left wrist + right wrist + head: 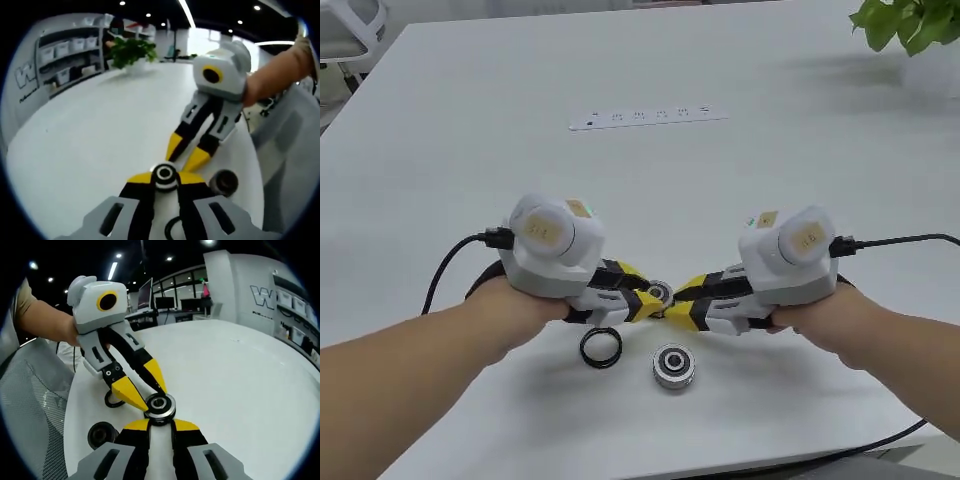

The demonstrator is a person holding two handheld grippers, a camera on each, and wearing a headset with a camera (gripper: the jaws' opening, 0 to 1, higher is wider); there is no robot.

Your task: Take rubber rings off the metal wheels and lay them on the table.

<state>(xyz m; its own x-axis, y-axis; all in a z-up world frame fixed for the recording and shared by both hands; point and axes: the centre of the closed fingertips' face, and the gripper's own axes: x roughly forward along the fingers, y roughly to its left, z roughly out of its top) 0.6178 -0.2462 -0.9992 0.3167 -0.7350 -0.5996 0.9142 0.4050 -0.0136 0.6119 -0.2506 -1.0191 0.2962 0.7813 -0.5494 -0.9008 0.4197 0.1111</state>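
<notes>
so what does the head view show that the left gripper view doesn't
Head view: a long white power strip and trailing black cables. Left gripper view: grey shelving with storage bins and ceiling lights. Both: the small metal wheel between the left gripper and right gripper, a second metal wheel on the white table, a green leafy plant.

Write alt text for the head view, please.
The white hand-held left gripper and right gripper meet, yellow-and-black fingers first, at a small round metal wheel over a white table. A loose black rubber ring and a second silver metal wheel lie on it nearer the person.
</notes>
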